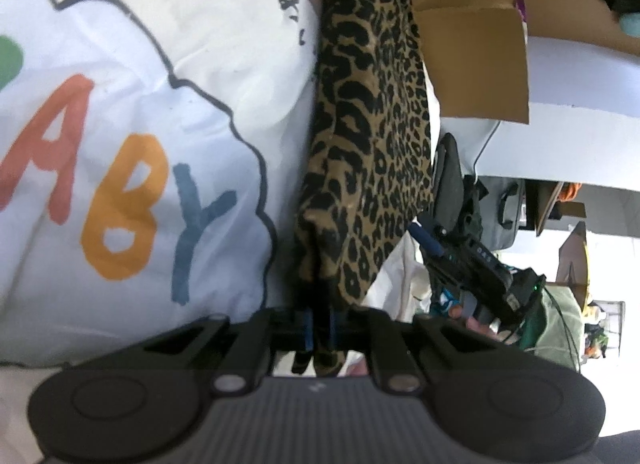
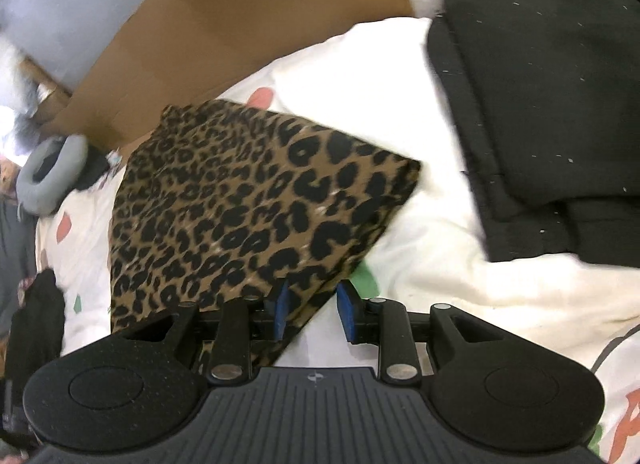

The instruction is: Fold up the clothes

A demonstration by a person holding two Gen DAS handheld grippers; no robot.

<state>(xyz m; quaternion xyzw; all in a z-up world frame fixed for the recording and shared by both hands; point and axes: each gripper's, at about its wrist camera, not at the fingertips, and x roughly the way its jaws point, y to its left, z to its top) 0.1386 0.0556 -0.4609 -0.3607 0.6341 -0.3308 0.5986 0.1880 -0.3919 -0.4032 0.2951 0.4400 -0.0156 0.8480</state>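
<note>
White bedding [image 2: 420,264] bears one leopard garment [image 2: 248,199].

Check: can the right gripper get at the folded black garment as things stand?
Probably yes. The right gripper has its fingers apart, with leopard-print cloth between them. Only bare white bedding separates it from the black garment.
</note>
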